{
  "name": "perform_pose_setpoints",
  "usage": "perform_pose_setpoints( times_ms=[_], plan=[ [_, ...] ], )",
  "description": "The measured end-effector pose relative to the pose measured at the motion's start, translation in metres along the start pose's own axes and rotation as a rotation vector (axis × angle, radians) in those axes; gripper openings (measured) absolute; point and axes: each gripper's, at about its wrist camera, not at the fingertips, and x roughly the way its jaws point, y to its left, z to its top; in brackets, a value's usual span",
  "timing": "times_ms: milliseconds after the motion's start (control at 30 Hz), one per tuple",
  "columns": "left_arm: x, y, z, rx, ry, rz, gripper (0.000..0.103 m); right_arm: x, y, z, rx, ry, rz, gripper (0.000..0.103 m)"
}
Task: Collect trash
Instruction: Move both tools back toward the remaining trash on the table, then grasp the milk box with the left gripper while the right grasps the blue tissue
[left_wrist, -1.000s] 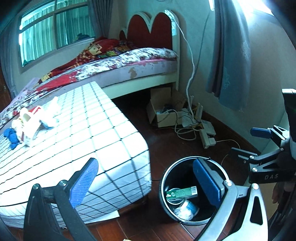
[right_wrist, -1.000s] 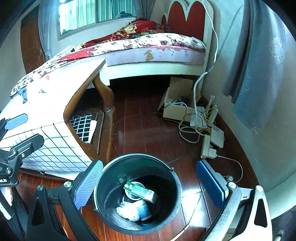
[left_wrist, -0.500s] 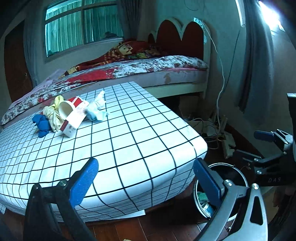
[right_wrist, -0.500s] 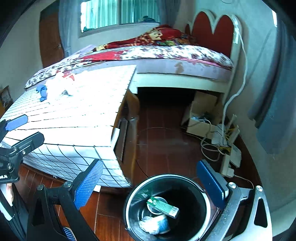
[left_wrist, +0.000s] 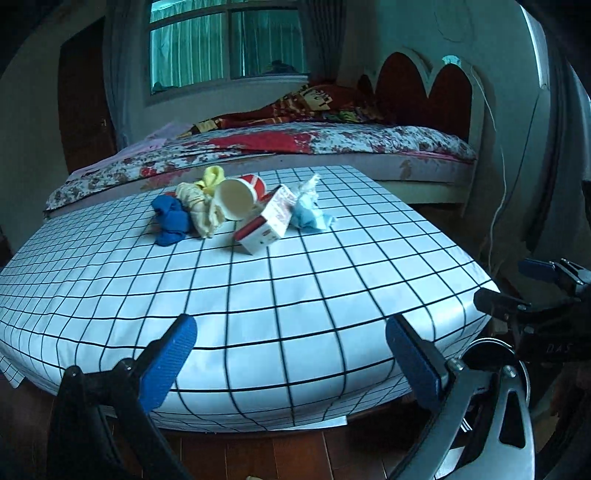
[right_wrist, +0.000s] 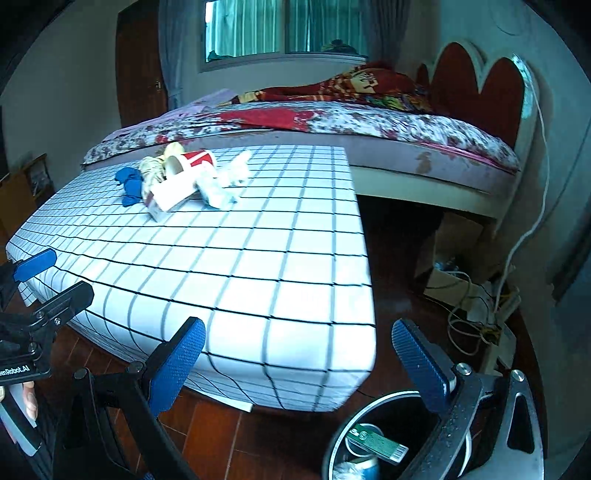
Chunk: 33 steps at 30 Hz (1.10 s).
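On the grid-patterned white tablecloth (left_wrist: 332, 288) lie one red-and-white paper cup (left_wrist: 240, 197), one red-and-white cardboard carton (left_wrist: 267, 225), one crumpled blue cloth (left_wrist: 170, 221), one cream-and-yellow cloth wad (left_wrist: 201, 201) and one pale blue tissue clump (left_wrist: 308, 214). One black round bin (right_wrist: 373, 443) holds one green box (right_wrist: 376, 442).

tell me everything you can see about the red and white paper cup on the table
The paper cup lies on its side on the grid-patterned tablecloth, in the middle of a small pile of trash. Its outside is red with white markings; the inside is plain cream and looks empty. The open mouth faces the left gripper's camera. It looks undented. A pale yellowish crumpled cloth presses against one side, and a white and red carton leans at its mouth on the other. Neither gripper touches it.
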Motion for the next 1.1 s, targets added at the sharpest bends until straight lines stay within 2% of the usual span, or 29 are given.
perform_pose_setpoints(
  times_ms=[300,467,567,633,700,733,767,867,967,1100],
  plan=[
    [-0.004,0.068,0.0,-0.082,-0.008,0.099,0.102,0.021,0.056,0.027,-0.008,-0.006,0.089,0.102],
    [0.0,0.105,0.002,-0.135,0.0,0.144,0.102,0.033,0.09,0.045,-0.034,-0.028,0.107,0.102],
    [0.004,0.119,0.007,-0.152,0.004,0.156,0.102,0.042,0.094,0.056,-0.053,-0.032,0.076,0.102],
    [0.009,0.124,0.011,-0.16,0.008,0.15,0.102,0.051,0.089,0.063,-0.03,-0.016,0.086,0.102],
    [0.016,0.124,0.017,-0.159,0.015,0.137,0.102,0.063,0.084,0.07,-0.025,0.0,0.094,0.092],
    [0.021,0.123,0.02,-0.159,0.017,0.121,0.102,0.07,0.082,0.074,-0.038,0.013,0.092,0.082],
    [0.026,0.121,0.023,-0.16,0.018,0.103,0.102,0.077,0.082,0.078,-0.053,0.025,0.092,0.076],
    [0.044,0.11,0.033,-0.153,0.024,0.035,0.098,0.098,0.078,0.09,-0.089,0.063,0.107,0.066],
    [0.064,0.096,0.044,-0.141,0.046,-0.034,0.09,0.105,0.066,0.096,-0.079,0.07,0.088,0.065],
    [0.088,0.076,0.054,-0.131,0.069,-0.107,0.089,0.115,0.049,0.094,-0.07,0.081,0.055,0.065]
  ],
)
